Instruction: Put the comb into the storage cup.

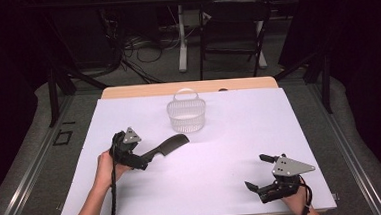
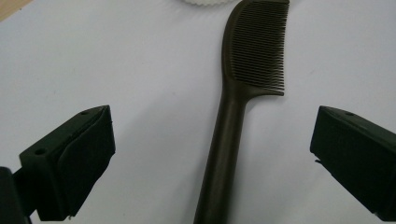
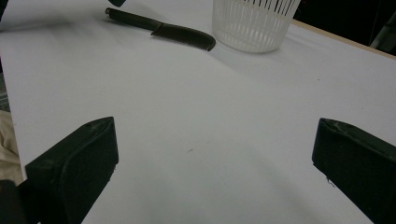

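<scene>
On white table, one comb, one basket

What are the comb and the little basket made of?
The comb looks like dark, hard plastic: it is one smooth moulded piece with a dull shine, thin even teeth and a rounded handle. The basket looks like white plastic too: its wall is made of thin upright ribs with slits you can see through, and it has a thin loop handle. A look alone can't prove either.
</scene>
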